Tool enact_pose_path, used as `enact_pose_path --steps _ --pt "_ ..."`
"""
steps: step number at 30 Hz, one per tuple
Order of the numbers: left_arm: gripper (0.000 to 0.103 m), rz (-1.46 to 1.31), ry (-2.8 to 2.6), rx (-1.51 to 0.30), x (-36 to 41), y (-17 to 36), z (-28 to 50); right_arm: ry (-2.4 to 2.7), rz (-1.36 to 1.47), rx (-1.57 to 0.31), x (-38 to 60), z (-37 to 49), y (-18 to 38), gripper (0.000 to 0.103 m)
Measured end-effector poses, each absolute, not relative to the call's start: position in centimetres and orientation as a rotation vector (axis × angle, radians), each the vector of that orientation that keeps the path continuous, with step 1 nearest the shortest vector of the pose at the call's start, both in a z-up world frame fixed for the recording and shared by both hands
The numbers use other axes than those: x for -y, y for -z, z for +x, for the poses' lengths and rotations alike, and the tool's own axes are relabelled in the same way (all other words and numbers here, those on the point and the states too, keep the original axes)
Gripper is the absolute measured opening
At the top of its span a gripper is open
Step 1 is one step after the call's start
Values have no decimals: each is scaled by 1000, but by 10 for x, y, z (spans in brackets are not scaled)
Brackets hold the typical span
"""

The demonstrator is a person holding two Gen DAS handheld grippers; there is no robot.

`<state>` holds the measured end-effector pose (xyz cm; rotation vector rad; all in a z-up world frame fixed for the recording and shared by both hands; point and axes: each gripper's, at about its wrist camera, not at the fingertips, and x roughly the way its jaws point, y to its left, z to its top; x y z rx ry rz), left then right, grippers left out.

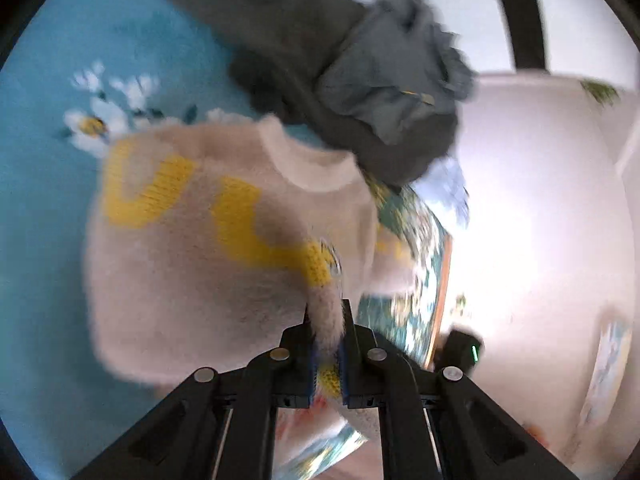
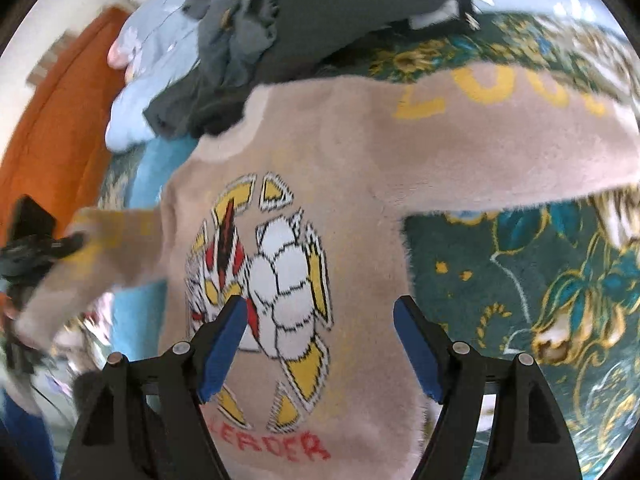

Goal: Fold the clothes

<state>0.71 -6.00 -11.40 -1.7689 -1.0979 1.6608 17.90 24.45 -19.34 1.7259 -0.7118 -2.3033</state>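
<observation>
**Mia:** Where is the fuzzy beige sweater with the yellow letters (image 2: 360, 152)?

**Ben:** It lies flat on the green flowery blanket (image 2: 520, 272), front side up. Its neck points away toward the pile of dark grey clothes (image 2: 304, 20), and its bottom edge is nearest the right claw.

**Mia:** What is the left claw (image 1: 326, 344) doing?

**Ben:** It is pinched tight on the end of one sleeve. The sleeve runs from the claw back to the sweater body.

**Mia:** And the right claw (image 2: 320, 344)?

**Ben:** Its blue pads are spread wide with nothing between them. It hangs over the picture on the sweater's chest. The other sleeve stretches out long to its right side, so the right claw is the nearer one for that sleeve.

**Mia:** Any boxes or baskets?

**Ben:** I see none. I think the held sleeve should go across the chest next.
</observation>
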Motion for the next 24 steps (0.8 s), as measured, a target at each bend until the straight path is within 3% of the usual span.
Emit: enact_pose_path --steps 3,5,7,8,15,21,23,24 --pt "10 -1875 -1611 1229 28 147 -8 2307 1678 892 -252 181 194 76" --pt "17 -1909 -1629 1234 14 154 -16 2289 1663 932 -249 182 194 76" --pt "57 -1900 -1624 1261 12 157 -18 2282 1655 921 -244 183 192 76" --pt "63 -1874 -1613 1272 13 155 -17 2283 1648 904 -241 183 190 76" --pt "65 -1615 -1931 1176 74 102 24 2280 1649 726 -218 164 190 76" --pt "65 -1551 -2066 1363 125 126 69 2244 1608 862 -199 121 217 76" --pt "65 -1519 -2092 1399 134 135 83 2253 1622 990 -198 110 230 68" --pt "65 -1507 -2101 1416 137 140 89 2254 1630 1065 -198 106 236 55"
